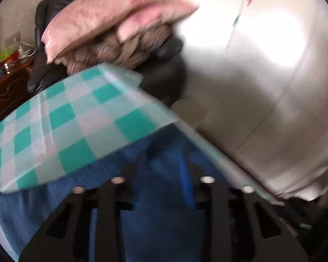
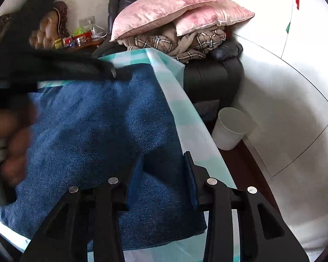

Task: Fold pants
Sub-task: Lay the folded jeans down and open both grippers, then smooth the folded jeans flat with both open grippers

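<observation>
blue denim pants (image 2: pixel 102 135): folded bundle laid on checked tablecloth (image 2: pixel 199 126), near its edge. right gripper (image 2: pixel 164 174): jaws parted, nothing gripped. left gripper (image 1: pixel 164 174): blurred, gap seen, nothing visibly held. risk: bundle nudged off edge.

The right gripper (image 2: pixel 164 170) is held angled downward, jaws parted; the left gripper (image 2: pixel 113 73) is extended beyond it, hand-gripped.
</observation>
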`<state>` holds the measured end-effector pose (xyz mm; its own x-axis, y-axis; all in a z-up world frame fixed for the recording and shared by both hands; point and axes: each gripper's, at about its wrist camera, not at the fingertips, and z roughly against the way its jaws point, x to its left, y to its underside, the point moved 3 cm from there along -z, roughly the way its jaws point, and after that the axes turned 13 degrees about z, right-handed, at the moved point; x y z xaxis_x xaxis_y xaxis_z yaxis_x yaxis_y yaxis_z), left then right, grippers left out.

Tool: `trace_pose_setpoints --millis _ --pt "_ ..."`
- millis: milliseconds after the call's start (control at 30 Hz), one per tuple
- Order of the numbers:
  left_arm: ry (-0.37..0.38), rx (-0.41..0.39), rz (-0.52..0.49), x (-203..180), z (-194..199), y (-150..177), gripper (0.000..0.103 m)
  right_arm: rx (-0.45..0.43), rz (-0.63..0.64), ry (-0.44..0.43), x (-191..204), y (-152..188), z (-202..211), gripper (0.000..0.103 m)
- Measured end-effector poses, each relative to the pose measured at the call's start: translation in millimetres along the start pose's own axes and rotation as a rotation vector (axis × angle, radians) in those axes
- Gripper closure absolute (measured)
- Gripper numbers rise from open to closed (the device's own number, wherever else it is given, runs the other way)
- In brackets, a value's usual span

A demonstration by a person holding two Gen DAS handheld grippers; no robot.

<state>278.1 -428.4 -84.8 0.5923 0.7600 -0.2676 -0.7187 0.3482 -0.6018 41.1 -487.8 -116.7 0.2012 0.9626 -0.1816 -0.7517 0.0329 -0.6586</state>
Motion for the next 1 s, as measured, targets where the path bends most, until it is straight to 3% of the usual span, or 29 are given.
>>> trace_pose_setpoints --millis 67,133,233,300,400,433,500,533,633,733,900,1000 --pt "-0.010 0.000 0.024 1.8 -9.4 3.2 0.080 0.008 0.003 0.000 -1.1 0.0 -1.8 0.068" --pt "-0.109 -0.034 0.065 12.6 -9.6 0.1 0.078 0.012 0.008 0.000 -0.3 1.0 -3.3 0.068" --pt "-0.016 -0.074 0.113 17.4 17.4 3.4 0.077 0.012 0.008 -0.001 -1.3 3.0 -4.9 0.068" --pt "-0.023 -0.095 0.071 11.0 32.4 17.7 0.076 0.011 0.012 0.002 -1.0 3.5 -6.0 0.067" --pt "-0.060 -0.075 0.090 18.1 33.1 36.6 0.074 0.013 0.012 0.004 -2.0 2.9 -7.2 0.067" --pt "-0.092 -0.060 0.095 23.3 27.8 41.2 0.070 0.013 0.011 0.004 -1.5 3.2 -6.6 0.067" --pt "-0.114 -0.075 0.145 37.2 28.6 43.0 0.048 0.014 0.017 0.006 -0.7 3.6 -5.9 0.067" --pt "-0.134 -0.080 0.159 42.4 28.3 41.1 0.045 0.015 0.020 0.007 0.0 3.8 -5.2 0.067" --pt "-0.189 -0.116 0.163 48.0 45.1 40.6 0.048 0.015 0.022 0.007 1.2 4.6 -4.2 0.067" --pt "-0.157 -0.100 0.137 38.3 58.4 53.3 0.048 0.015 0.024 0.013 2.7 4.8 -4.0 0.066" --pt "-0.122 0.004 0.085 10.2 68.3 115.1 0.050 0.018 0.027 0.013 2.0 3.9 -5.3 0.066" --pt "-0.131 -0.012 0.059 0.2 84.5 148.5 0.050 0.020 0.027 0.014 1.8 4.2 -4.7 0.064"
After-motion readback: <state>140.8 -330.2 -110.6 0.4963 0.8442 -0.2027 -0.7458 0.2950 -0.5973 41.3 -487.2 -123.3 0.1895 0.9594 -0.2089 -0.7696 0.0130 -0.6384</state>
